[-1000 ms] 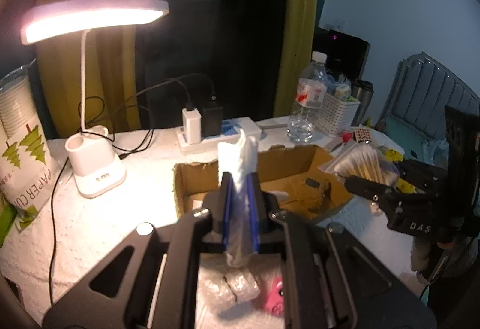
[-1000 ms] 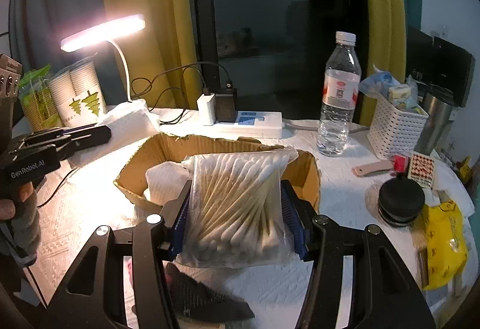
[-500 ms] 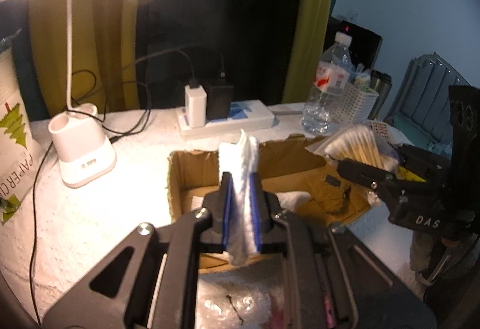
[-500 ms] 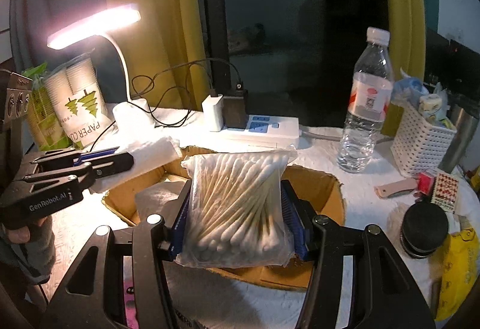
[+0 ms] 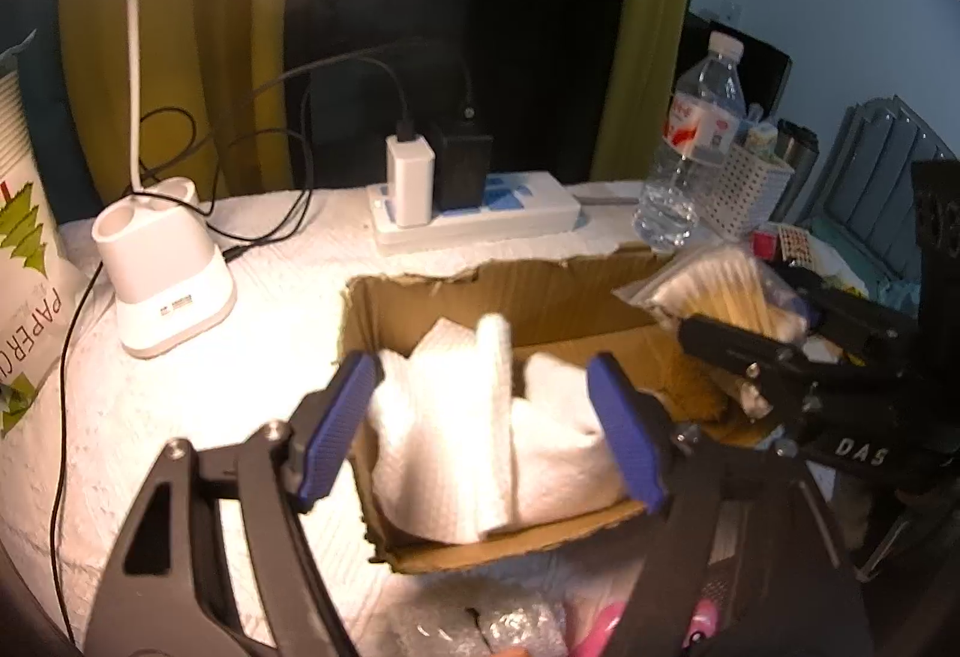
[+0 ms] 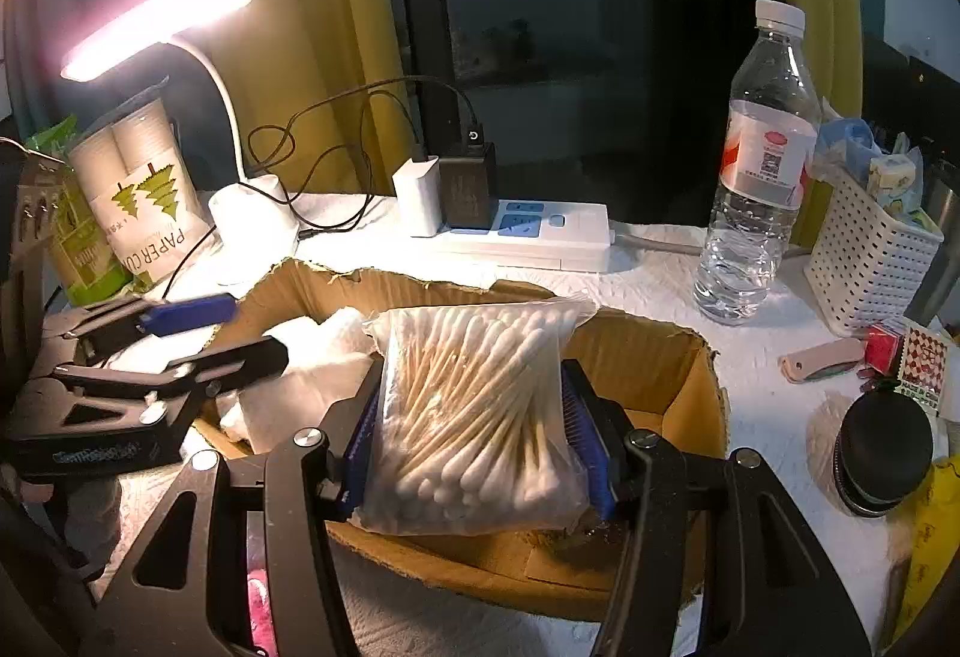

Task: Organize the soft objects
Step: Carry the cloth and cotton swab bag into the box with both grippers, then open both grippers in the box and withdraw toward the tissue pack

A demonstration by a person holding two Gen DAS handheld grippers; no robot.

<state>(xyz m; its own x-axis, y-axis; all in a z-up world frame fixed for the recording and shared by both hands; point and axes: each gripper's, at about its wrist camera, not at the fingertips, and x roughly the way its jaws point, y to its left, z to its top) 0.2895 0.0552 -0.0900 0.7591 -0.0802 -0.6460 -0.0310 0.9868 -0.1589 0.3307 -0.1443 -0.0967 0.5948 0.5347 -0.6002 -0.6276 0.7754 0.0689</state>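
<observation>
A torn cardboard box (image 5: 540,291) sits mid-table on white padding. White folded tissues (image 5: 480,417) lie in its left end. My left gripper (image 5: 483,426) hovers over them with its jaws opening; the blue pads (image 5: 342,417) stand apart from the tissue and touch nothing. In the right wrist view the left gripper (image 6: 240,330) reaches in from the left above the tissues (image 6: 300,375). My right gripper (image 6: 474,447) is shut on a clear bag of cotton swabs (image 6: 474,405), held over the box (image 6: 660,357). The bag (image 5: 720,291) also shows at the right of the left wrist view.
Behind the box are a lit desk lamp (image 5: 162,285), a power strip with chargers (image 6: 522,231), a water bottle (image 6: 756,189) and a white basket (image 6: 870,261). Paper cups (image 6: 144,189) stand at the left. A black round case (image 6: 882,453) lies at the right, crumpled plastic (image 5: 510,627) in front.
The left jaws have opened and let go of the folded tissue, which now lies in the box. Both grippers have moved closer over the box; the right still holds the swab bag.
</observation>
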